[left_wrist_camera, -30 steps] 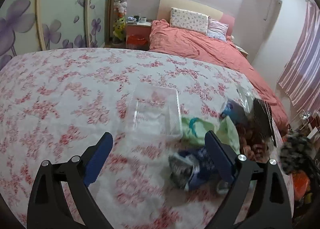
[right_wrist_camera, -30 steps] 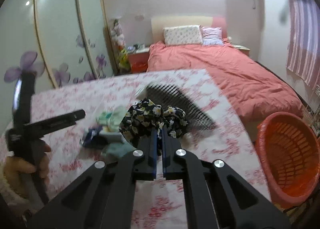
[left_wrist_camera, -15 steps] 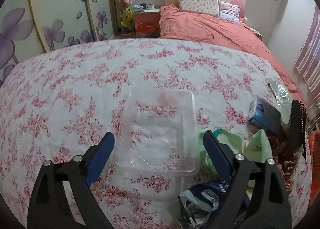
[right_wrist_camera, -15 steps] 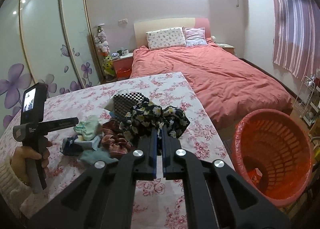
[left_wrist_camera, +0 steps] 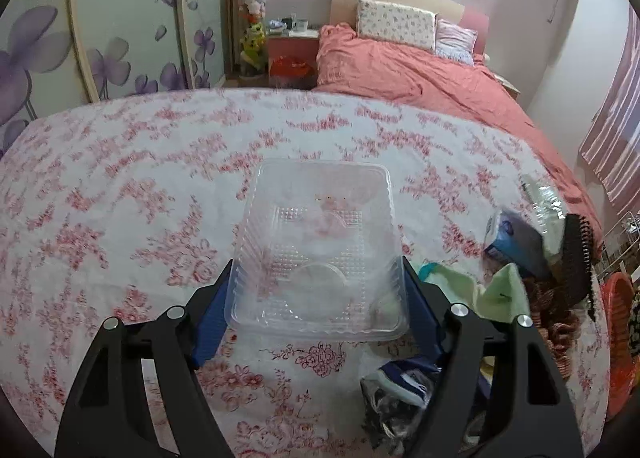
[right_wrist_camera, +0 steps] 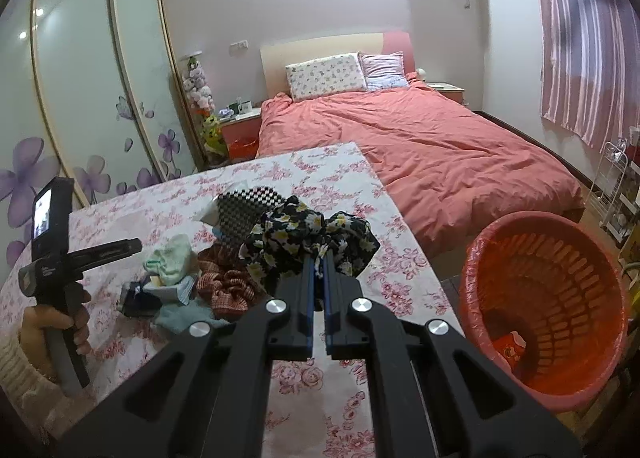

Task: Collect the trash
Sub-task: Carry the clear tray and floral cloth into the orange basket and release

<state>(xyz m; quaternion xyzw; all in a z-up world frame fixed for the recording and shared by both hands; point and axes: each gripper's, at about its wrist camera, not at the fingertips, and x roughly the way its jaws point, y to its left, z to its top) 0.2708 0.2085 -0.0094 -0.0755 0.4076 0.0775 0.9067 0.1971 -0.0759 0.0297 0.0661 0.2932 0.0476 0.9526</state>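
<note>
Two tongs are at work, one per hand. On the left gripper [left_wrist_camera: 316, 298] the blue jaws have just been closing and now flank the single clear plastic tray [left_wrist_camera: 318, 254], their pads at or very near its two long sides; whether they already press it cannot be told. That tray is rectangular, see-through, with a dimpled floor and a wavy rim, and it stands low in the middle of the left wrist frame on the floral tablecloth [left_wrist_camera: 120, 193], its near end between the jaws. The right gripper [right_wrist_camera: 318, 270] is clamped tight on one dark floral cloth [right_wrist_camera: 308, 238], bunched just above its tips at the centre of the right wrist frame. One orange basket [right_wrist_camera: 548, 306] stands at the lower right, off the table's edge. A heap of rags and wrappers [right_wrist_camera: 184, 278] lies left of centre.
</note>
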